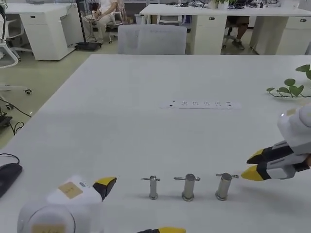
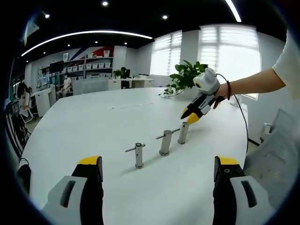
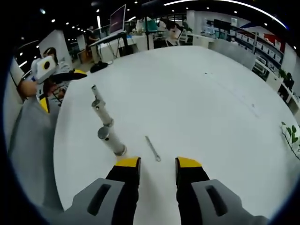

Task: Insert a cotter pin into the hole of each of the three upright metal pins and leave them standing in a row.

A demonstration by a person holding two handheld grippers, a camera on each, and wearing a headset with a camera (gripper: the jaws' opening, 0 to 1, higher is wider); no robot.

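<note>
The left gripper (image 2: 158, 163) is held low at the near-left of the table (image 1: 146, 87), its jaws spread wide with nothing between them. To its right the row begins. The left pin (image 1: 153, 188) and the middle pin (image 1: 188, 188) are seen upright, with the left cotter (image 1: 145, 179) and the middle cotter (image 1: 178, 178) passed crosswise through their holes near the top. The right pin (image 1: 223, 187) is also upright and in line, but its hole appears unfilled. In the right gripper view the last cotter pin (image 3: 152, 148) is seen lying flat on the table just beside it, on the far side from the person. Whether its tip touches the pin cannot be told. The right gripper (image 3: 157, 163) is held just right of the row, jaws a little apart and empty, with the cotter's looped end just ahead of the tips.

So 2 of 3 insertions are judged done, and the pick-up of the 3rd cotter is the step in hand. The jaws need to be lowered over the thin wire and closed on its looped end — a fine pinch. The wire then has to be lifted, levelled and lined up with the hole without the pin being toppled.
</note>
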